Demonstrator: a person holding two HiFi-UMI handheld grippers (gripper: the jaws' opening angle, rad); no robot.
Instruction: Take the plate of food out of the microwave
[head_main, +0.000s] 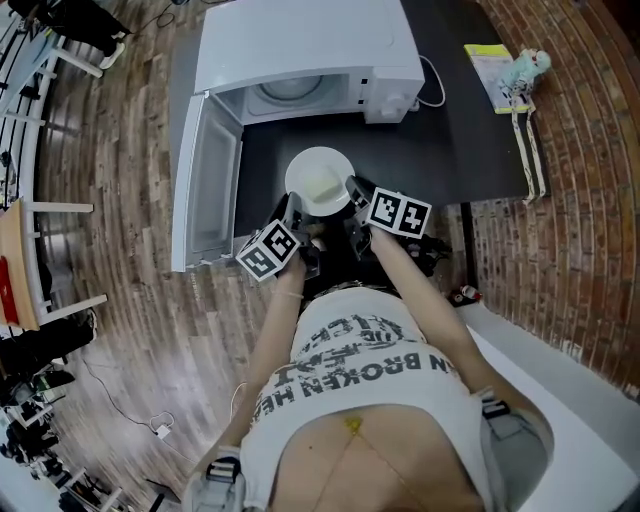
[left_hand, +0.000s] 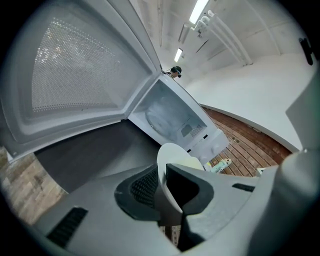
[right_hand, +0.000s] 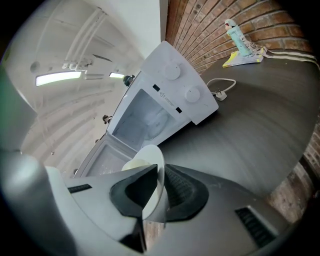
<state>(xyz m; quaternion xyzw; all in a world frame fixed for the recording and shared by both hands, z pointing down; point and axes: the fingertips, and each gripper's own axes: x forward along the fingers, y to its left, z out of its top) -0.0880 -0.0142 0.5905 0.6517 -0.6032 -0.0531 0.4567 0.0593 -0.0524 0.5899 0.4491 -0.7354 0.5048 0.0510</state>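
A white plate (head_main: 318, 180) with pale food on it hangs over the dark table (head_main: 470, 130), in front of the open white microwave (head_main: 310, 55). My left gripper (head_main: 297, 222) is shut on the plate's near left rim, and my right gripper (head_main: 352, 198) is shut on its right rim. In the left gripper view the plate (left_hand: 170, 155) stands edge-on between the jaws of my left gripper (left_hand: 161, 192). The right gripper view shows the plate (right_hand: 152, 165) likewise pinched by my right gripper (right_hand: 159, 192). The microwave cavity (left_hand: 167, 112) holds only its glass turntable.
The microwave door (head_main: 205, 180) swings out to the left, over the table's left edge. A yellow booklet (head_main: 488, 70) and a small doll (head_main: 525, 70) lie at the table's far right by the brick wall. A white cord (right_hand: 222, 87) trails beside the microwave.
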